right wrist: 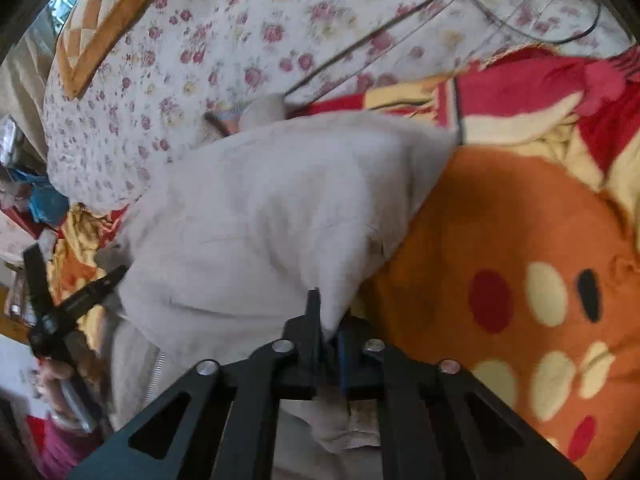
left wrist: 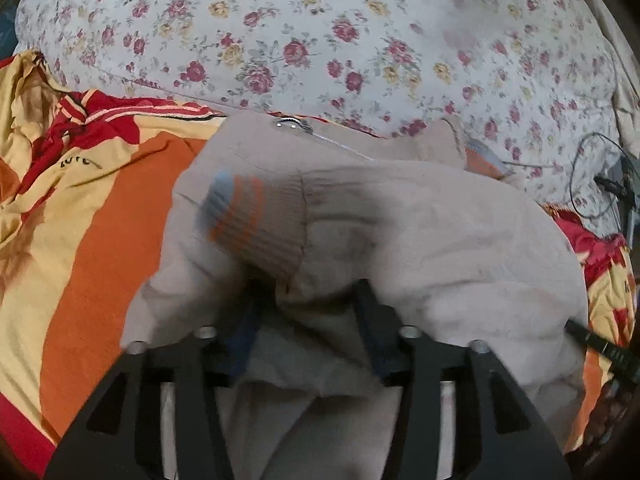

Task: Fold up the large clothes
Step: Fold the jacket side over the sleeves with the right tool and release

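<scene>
A beige zip-up sweatshirt (left wrist: 420,220) lies bunched on a bed; it also shows in the right wrist view (right wrist: 260,208). Its ribbed cuff (left wrist: 256,220) has orange and blue stripes and is folded over the body. A metal zipper pull (left wrist: 290,123) shows at the far edge. My left gripper (left wrist: 306,304) has its jaws wide apart with a thick bunch of the sweatshirt between them. My right gripper (right wrist: 329,320) is shut on a corner of the sweatshirt. The left gripper also shows in the right wrist view (right wrist: 60,312), at the garment's left side.
An orange, yellow and red blanket (left wrist: 100,216) lies under the garment; it also shows in the right wrist view (right wrist: 500,240). A floral quilt (left wrist: 320,40) covers the far side. Black cables (right wrist: 520,28) lie on the quilt. A checkered cushion (right wrist: 104,16) sits far left.
</scene>
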